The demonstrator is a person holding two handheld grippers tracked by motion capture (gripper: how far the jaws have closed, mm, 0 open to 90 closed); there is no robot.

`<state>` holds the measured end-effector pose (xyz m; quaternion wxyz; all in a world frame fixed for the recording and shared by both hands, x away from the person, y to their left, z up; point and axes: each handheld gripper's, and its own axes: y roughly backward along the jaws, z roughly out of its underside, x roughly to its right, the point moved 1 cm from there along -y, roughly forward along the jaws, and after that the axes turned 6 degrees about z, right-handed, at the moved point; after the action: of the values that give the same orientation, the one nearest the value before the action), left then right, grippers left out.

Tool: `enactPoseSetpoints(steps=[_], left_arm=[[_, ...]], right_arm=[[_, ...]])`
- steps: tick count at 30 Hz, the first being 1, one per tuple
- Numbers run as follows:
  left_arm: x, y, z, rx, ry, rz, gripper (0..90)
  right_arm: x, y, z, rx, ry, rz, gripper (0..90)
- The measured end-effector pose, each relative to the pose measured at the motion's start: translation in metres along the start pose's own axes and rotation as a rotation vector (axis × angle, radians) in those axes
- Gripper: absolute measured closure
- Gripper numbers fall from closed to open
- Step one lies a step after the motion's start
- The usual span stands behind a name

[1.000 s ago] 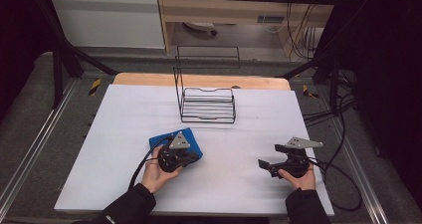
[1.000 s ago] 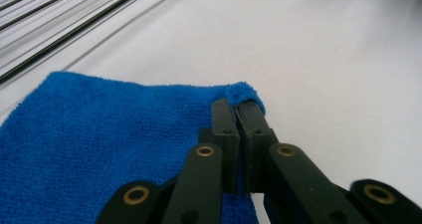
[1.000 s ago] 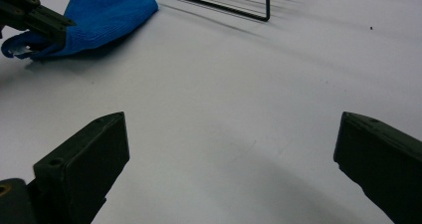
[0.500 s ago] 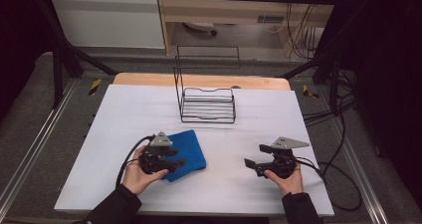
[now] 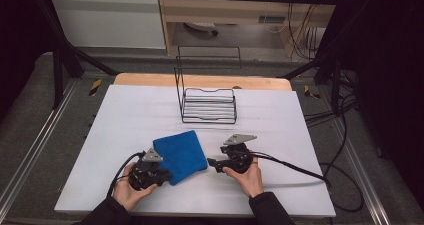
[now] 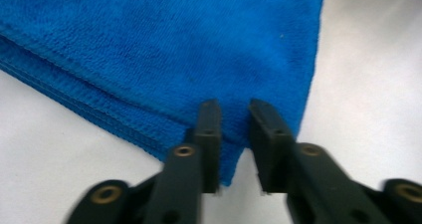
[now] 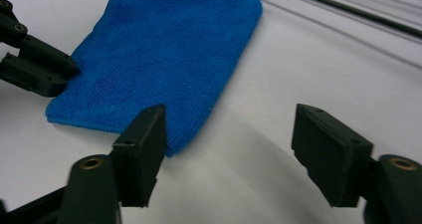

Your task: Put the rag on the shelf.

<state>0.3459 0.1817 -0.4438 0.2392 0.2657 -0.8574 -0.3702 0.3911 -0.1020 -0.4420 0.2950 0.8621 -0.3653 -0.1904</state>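
Observation:
A folded blue cloth [image 5: 180, 152] lies flat on the white table [image 5: 300, 135], near the front. My left gripper [image 5: 167, 174] is at its near left corner. In the left gripper view the cloth [image 6: 174, 50] lies unbunched, its corner in the narrow gap of my left gripper [image 6: 234, 129], whose jaws have just been closing. My right gripper [image 5: 210, 162] points at the cloth's right side from close by. Seen from the right gripper [image 7: 234, 154], its jaws stand wide and have just been closing; only table is between them, with the cloth [image 7: 164, 59] by the left jaw. The left gripper [image 7: 62, 72] touches the cloth's far edge there.
A black wire rack [image 5: 209, 105] stands at the back middle of the table, and its wires [image 7: 348, 15] show in the right gripper view. The right gripper's cable [image 5: 300, 165] trails off to the right. Bare white table lies to the left and right of the cloth.
My left gripper has drawn back off the top of the cloth to its near left corner. My right gripper has slid left across the table, close to the cloth's right side. The cloth stays put.

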Motion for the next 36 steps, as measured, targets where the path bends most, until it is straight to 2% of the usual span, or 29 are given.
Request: enactPoseSetpoints(steps=[2,3,5,7,9,13,14,15,16,17,18,20,22,25,28,33,36], left_arm=[[0.0,0.0,0.0,0.003,-0.001,-0.006,87.5],[-0.001,0.0,0.001,-0.001,0.002,0.006,89.8],[-0.003,-0.001,0.001,0.0,0.003,0.017,90.0],[-0.002,-0.001,0.001,0.003,-0.007,0.011,90.0],[-0.001,0.001,0.001,0.011,-0.018,0.01,90.0],[0.0,0.006,0.0,0.077,0.005,0.027,89.9],[0.0,0.006,0.0,0.085,0.008,0.042,89.7],[0.001,0.005,0.0,0.088,0.005,0.055,88.4],[0.002,0.004,0.0,0.091,0.007,0.055,81.2],[0.002,0.001,0.0,0.077,0.012,0.046,81.2],[0.002,-0.001,0.001,0.059,0.009,0.052,74.2],[0.003,-0.005,0.003,0.059,0.004,0.047,74.6],[0.005,-0.007,0.003,0.037,-0.004,0.04,85.5],[0.009,-0.009,0.003,0.035,-0.024,0.014,89.8],[0.012,-0.009,0.002,0.02,-0.047,-0.007,90.0],[0.011,0.005,-0.002,0.063,-0.066,-0.009,90.0],[0.007,0.012,-0.002,0.074,-0.058,-0.01,90.0]], right_arm=[[-0.004,-0.005,-0.001,0.0,-0.005,-0.019,36.3],[-0.006,-0.008,-0.001,-0.008,-0.002,-0.02,36.5],[-0.012,-0.012,-0.002,-0.018,0.006,-0.024,38.0],[-0.016,-0.017,-0.002,-0.025,0.0,-0.029,39.0],[-0.019,-0.021,-0.002,-0.033,0.016,-0.023,39.3],[-0.02,-0.02,-0.002,-0.022,0.017,-0.017,39.8],[-0.02,-0.02,-0.002,-0.017,0.023,-0.015,39.1],[-0.02,-0.019,-0.003,-0.015,0.017,-0.015,38.0],[-0.02,-0.018,-0.003,-0.012,0.018,-0.014,36.7],[-0.02,-0.018,-0.003,-0.012,0.018,-0.014,36.7],[-0.02,-0.017,-0.003,-0.008,0.018,-0.014,33.5],[-0.02,-0.017,-0.003,-0.01,0.014,-0.014,32.8],[-0.02,-0.017,-0.003,-0.012,0.017,-0.01,32.2],[-0.02,-0.017,-0.003,-0.009,0.019,-0.014,31.8],[-0.02,-0.016,-0.004,-0.009,0.022,-0.011,30.5],[-0.02,-0.015,-0.004,-0.007,0.027,-0.02,29.5],[-0.021,-0.015,-0.004,-0.008,0.022,-0.025,28.9]])
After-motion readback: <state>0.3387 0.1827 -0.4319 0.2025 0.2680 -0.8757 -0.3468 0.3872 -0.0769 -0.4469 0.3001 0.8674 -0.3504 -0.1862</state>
